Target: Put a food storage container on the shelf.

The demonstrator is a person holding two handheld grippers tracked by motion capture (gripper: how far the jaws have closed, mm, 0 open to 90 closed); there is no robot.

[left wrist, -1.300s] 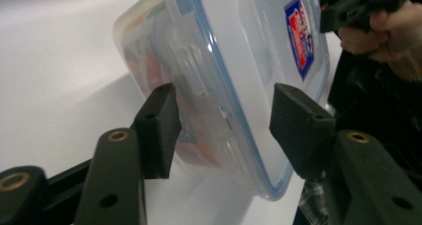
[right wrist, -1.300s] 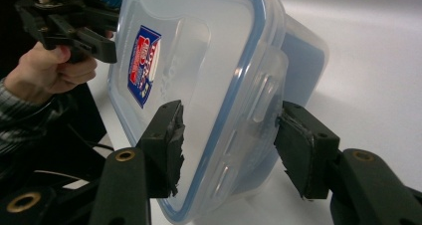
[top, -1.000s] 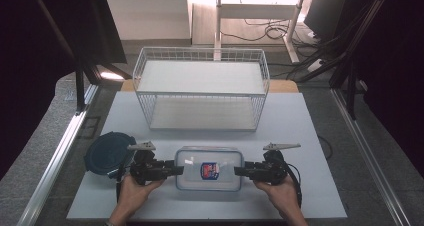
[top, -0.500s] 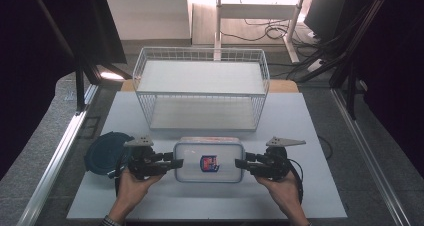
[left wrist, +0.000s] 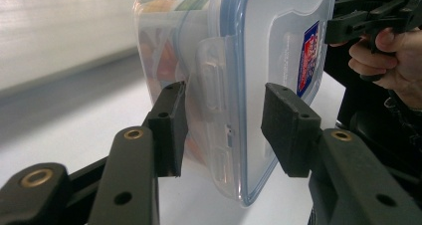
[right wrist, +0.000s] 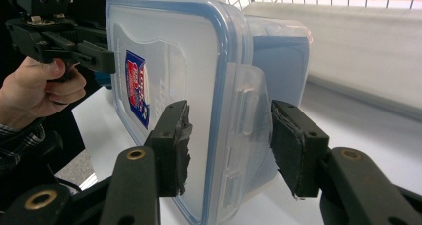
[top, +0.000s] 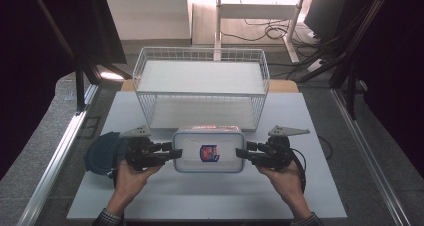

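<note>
High view, left tool (top: 176, 153), right tool (top: 240, 152), jaws open astride lidded container (top: 208, 149) ends

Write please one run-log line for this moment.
left claw: open at container latch | right claw: open at other latch | lid: on | wire basket: behind

Grey floor (top: 40, 151), white desk (top: 260, 11) beyond, cables (top: 270, 31).

Container (top: 208, 149) moved away from person — both claws followed.
</note>
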